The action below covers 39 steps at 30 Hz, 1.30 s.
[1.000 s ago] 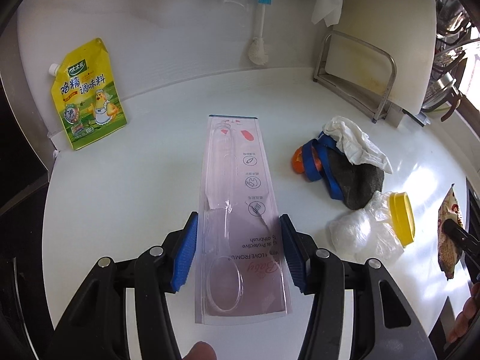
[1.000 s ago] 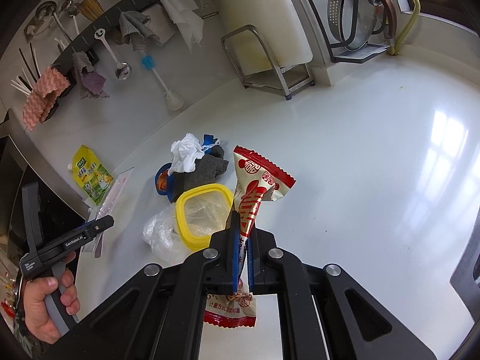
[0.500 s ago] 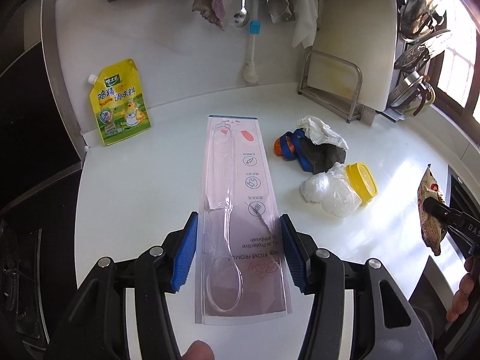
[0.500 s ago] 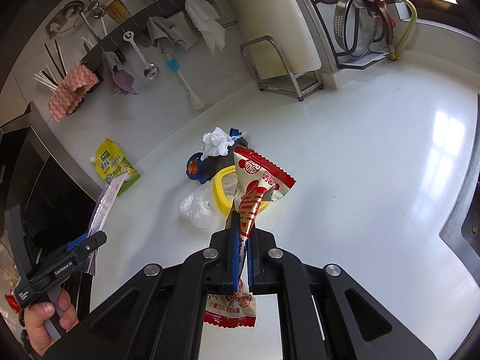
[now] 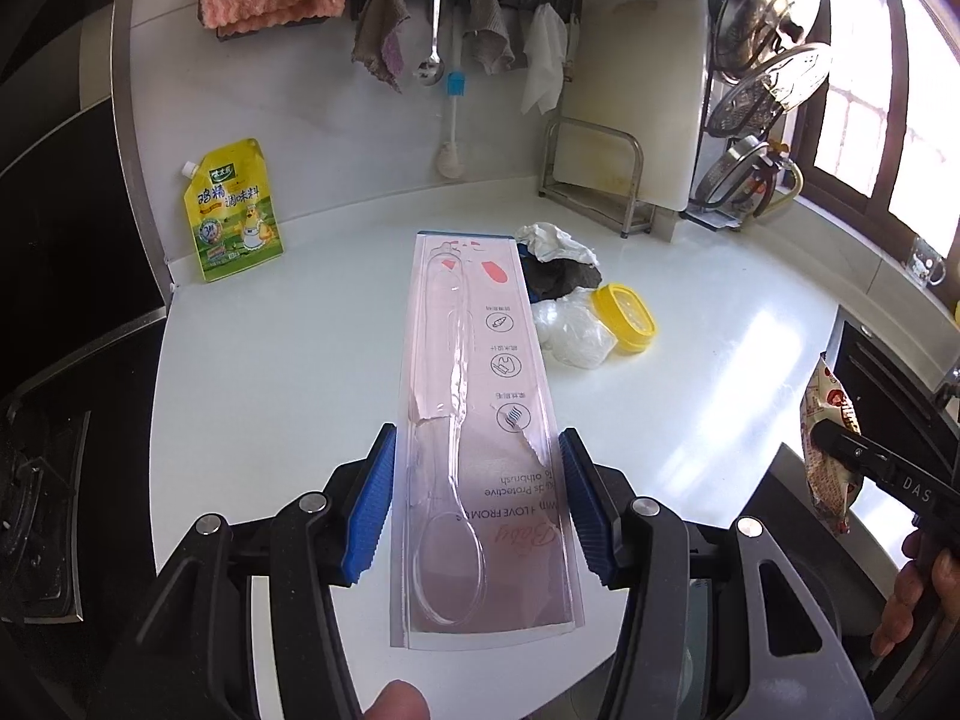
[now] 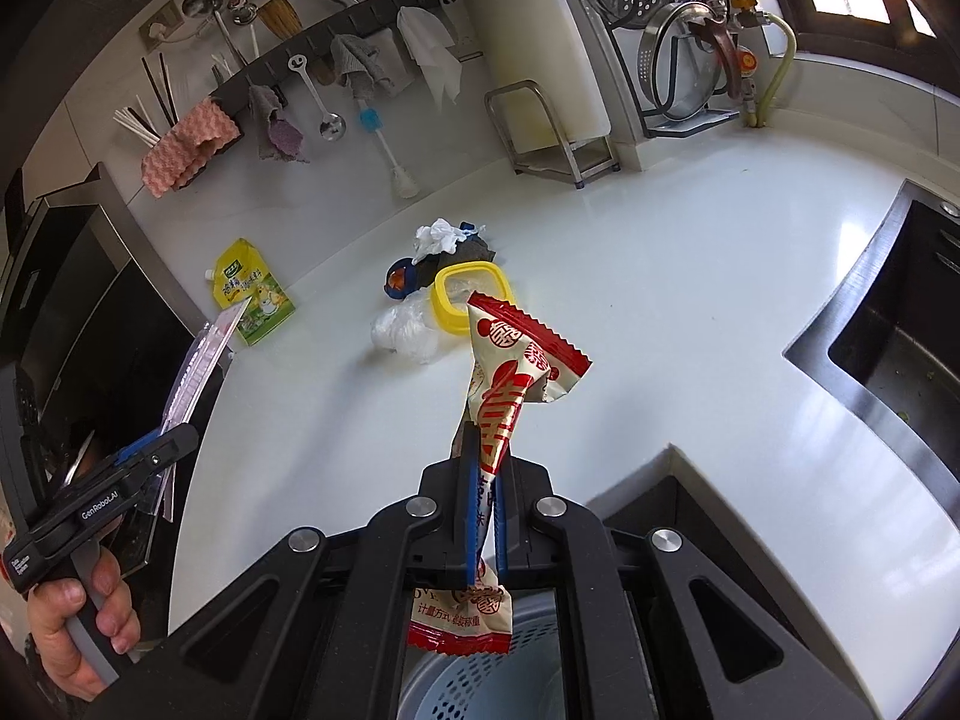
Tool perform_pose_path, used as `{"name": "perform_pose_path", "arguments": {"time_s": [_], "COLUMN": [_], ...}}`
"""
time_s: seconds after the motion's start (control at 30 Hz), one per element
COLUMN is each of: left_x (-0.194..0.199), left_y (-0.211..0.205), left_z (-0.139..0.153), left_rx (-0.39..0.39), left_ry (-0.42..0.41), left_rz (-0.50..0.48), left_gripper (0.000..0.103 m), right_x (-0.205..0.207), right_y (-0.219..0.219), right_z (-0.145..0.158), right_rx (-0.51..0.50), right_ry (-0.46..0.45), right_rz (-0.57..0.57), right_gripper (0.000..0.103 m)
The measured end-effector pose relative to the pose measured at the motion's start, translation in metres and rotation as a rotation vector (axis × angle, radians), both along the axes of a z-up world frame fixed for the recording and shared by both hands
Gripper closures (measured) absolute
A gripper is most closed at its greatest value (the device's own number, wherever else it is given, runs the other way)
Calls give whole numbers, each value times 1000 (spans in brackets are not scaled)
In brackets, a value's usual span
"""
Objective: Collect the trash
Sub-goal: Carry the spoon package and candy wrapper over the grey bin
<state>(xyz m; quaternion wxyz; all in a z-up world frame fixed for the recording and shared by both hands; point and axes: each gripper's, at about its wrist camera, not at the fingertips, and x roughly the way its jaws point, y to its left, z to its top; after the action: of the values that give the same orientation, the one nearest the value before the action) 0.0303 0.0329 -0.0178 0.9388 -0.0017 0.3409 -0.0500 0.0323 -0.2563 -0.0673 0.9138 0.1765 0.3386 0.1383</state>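
Right gripper [image 6: 485,483] around snack wrapper [image 6: 510,372]

both grippers are pulling back from the counter; a perforated basket [image 6: 480,684] is appearing at the bottom under the snack wrapper [image 6: 510,384].

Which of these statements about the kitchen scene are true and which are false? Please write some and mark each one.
1. The right tool is shut on a red and white snack wrapper. True.
2. The left tool holds a yellow seasoning pouch. False: it holds a clear toothbrush package; the pouch stands on the counter against the wall.
3. A perforated basket shows below the right tool. True.
4. The yellow lid lies in the sink. False: it lies on the counter beside crumpled clear plastic.
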Motion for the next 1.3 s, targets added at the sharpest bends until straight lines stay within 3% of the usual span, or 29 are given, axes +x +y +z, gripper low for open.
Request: {"name": "perform_pose_path", "arguments": {"time_s": [0.43,1.3], "left_x": [-44,-101], "left_y": [-43,-103], "left_z": [-15,-48], "left_rx": [8,32], "left_ry": [17,60], "left_rz": [-99,-248], "left_gripper": [51,51], "right_x": [-62,-126], "right_y": [-10,-30], "right_z": [-11,-47], "right_rx": [-73,-102], "right_ry": [-12,45], "right_rz": [-14,-50], "right_gripper": [99,99]}}
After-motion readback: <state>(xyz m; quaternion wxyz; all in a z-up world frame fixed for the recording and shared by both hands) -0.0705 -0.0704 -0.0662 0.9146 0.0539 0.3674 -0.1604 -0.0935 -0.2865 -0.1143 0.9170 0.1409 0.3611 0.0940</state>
